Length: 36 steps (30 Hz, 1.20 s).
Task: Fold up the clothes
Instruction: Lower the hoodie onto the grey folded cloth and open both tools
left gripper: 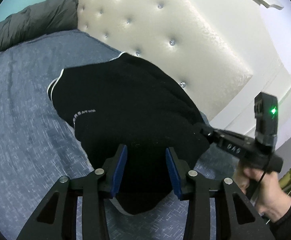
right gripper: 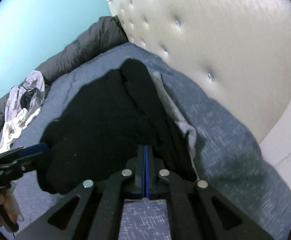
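A black sweatshirt (left gripper: 129, 108) lies bunched on the blue bedspread (left gripper: 25, 100) of a bed, close to the cream tufted headboard (left gripper: 145, 26), with white-striped trim showing at its far edge and a line of small pale lettering across its front. The left tool (left gripper: 146, 172) hangs over the near edge of the garment with its blue-padded jaws standing well apart, the black cloth lying between and under them but not pinched. The right tool (right gripper: 145, 172) has its jaws pressed together; in the left wrist view its tip (left gripper: 205, 133) meets the right-hand corner of the sweatshirt, so it looks to be gripping that edge, though its own camera shows only dark cloth just ahead of the closed pads. The right hand (left gripper: 265, 192) wraps the handle. From the right wrist view the garment shows a doubled layer along its side and a strip of pale grey lining (right gripper: 185, 124), so a fold seems to be in hand, with one side of the sweatshirt being carried by the right tool; how many folds it already holds cannot be told. The next move calls for the left tool to close on the near edge so both corners travel evenly, keeping the cloth taut. A dark grey quilt (left gripper: 31, 22) lies along the far side of the bed, and a heap of pale clothes (right gripper: 23, 108) waits near it.
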### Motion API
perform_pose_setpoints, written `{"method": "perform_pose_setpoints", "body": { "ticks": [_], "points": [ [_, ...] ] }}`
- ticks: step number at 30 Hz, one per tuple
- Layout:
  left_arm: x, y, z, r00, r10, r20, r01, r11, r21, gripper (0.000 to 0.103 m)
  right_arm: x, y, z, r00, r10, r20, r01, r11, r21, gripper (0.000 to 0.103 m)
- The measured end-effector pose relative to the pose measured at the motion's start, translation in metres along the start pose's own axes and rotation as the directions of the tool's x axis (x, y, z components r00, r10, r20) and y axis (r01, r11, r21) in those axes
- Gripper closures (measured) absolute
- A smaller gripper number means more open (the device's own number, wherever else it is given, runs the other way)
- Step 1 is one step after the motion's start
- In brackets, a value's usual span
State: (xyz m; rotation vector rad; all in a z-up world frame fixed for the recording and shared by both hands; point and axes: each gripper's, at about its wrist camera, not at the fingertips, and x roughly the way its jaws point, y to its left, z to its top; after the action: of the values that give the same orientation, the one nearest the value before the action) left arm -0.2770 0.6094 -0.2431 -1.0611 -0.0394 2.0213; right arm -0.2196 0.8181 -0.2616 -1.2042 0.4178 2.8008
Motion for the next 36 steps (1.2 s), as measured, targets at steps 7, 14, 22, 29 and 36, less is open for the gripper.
{"method": "perform_pose_setpoints", "body": {
  "ticks": [7, 14, 22, 29, 36],
  "points": [
    [-0.009, -0.002, 0.006, 1.0, 0.016, -0.014, -0.017, 1.0, -0.019, 0.06, -0.007, 0.0, 0.0, 1.0, 0.004, 0.016, -0.005, 0.998, 0.066, 0.103],
    [-0.052, -0.001, 0.01, 0.999, -0.001, 0.036, 0.004, 0.997, -0.076, 0.06, -0.062, 0.01, -0.002, 0.994, 0.009, 0.111, -0.023, 0.992, 0.123, 0.103],
    [-0.108, -0.014, 0.0, 0.997, 0.024, 0.068, -0.02, 0.998, -0.065, 0.06, -0.108, 0.027, -0.014, 0.99, 0.008, 0.143, -0.028, 0.99, 0.135, 0.103],
    [-0.153, -0.034, -0.005, 0.994, 0.045, 0.1, -0.041, 0.998, -0.042, 0.059, -0.147, 0.048, -0.019, 0.985, -0.002, 0.17, -0.021, 0.991, 0.134, 0.103],
    [-0.192, -0.05, -0.009, 0.99, 0.059, 0.128, -0.056, 0.998, -0.028, 0.059, -0.19, 0.071, -0.022, 0.979, -0.013, 0.203, -0.01, 0.994, 0.111, 0.103]
  ]
}}
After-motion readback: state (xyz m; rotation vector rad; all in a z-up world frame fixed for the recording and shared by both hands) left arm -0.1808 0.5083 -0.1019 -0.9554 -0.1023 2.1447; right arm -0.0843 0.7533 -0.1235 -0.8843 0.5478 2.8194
